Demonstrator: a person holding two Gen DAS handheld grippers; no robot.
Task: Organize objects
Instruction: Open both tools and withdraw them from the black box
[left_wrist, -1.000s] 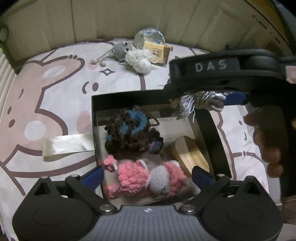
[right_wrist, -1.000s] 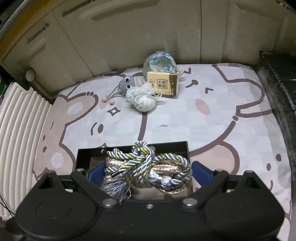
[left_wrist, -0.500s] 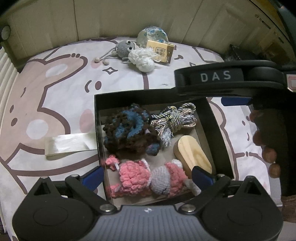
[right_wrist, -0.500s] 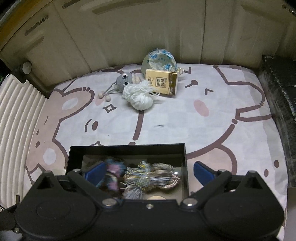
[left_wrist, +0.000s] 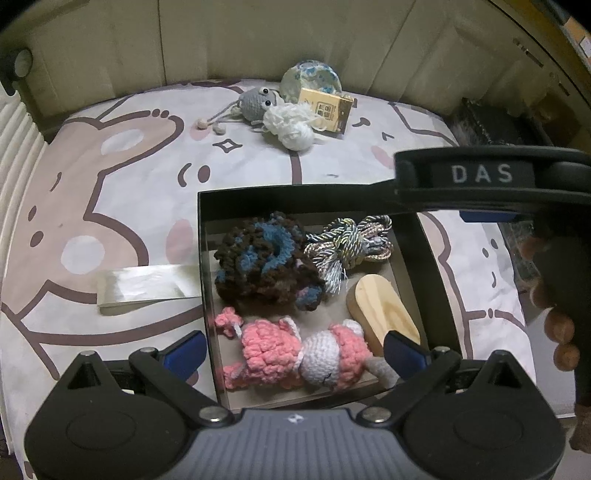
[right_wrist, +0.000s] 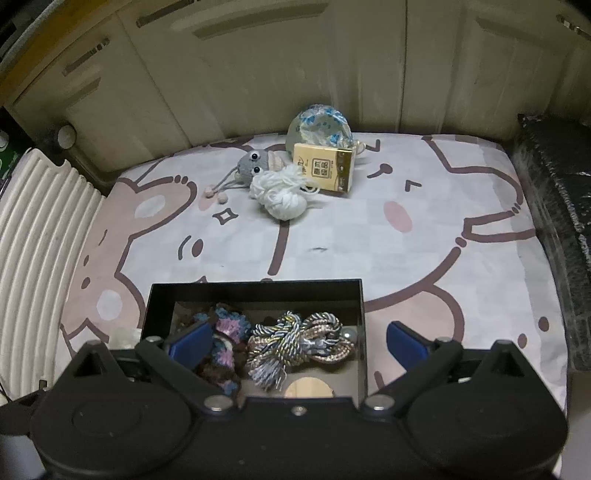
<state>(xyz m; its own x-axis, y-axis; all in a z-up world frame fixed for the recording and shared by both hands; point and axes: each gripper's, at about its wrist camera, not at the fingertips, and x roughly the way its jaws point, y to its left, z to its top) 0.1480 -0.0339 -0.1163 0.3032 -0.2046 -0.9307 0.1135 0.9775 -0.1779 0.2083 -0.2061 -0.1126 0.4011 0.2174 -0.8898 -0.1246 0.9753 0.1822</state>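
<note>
A black box on the bed holds a brown-and-blue crochet piece, a braided cord bundle, a wooden oval and a pink-and-white crochet doll. My left gripper hovers open over the box's near end, nothing pinched. My right gripper stands open above the box, the cord bundle lying loose below it. In the left wrist view the right gripper's black body hangs over the box's far right corner, held by a hand.
At the far side of the bed lie a grey crochet toy, a white yarn ball, a yellow carton and a blue-white pouch. A silvery flat packet lies left of the box. A ribbed white panel borders the left.
The right gripper let go of the cord bundle, which dropped into the box beside the brown-and-blue piece. The right gripper then drew up and back. The left gripper stayed put.
</note>
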